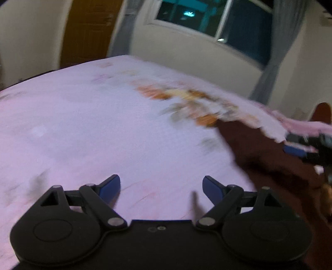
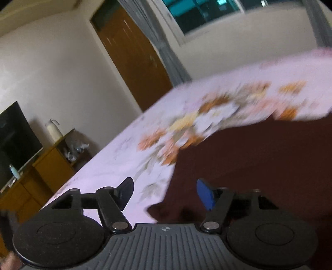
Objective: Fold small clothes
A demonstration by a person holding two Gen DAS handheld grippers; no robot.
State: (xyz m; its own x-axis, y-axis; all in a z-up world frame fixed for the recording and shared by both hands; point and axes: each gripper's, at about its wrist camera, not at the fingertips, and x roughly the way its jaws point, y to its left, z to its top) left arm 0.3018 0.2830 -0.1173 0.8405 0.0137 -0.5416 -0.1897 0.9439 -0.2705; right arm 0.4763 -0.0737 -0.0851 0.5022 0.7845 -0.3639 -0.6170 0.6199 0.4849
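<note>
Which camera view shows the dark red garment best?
The right wrist view: the dark red garment fills its right side, lying on the floral bed sheet. The left wrist view shows only a blurred part at its right edge.

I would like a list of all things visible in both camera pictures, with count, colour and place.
garment: one, dark maroon, lying on the bed's right part
bed sheet: one, pale pink with orange flowers, covering the bed
door: one, brown, in the far wall
window: one, white frame, dark glass, beyond the bed
curtains: grey, beside the window
cabinet: brown, left of the bed
screen: one, black, above the cabinet
bottle: one, whitish, on the cabinet
left tool: black, blue pads, open, empty
right tool: black, blue pads, open above the garment's edge
</note>
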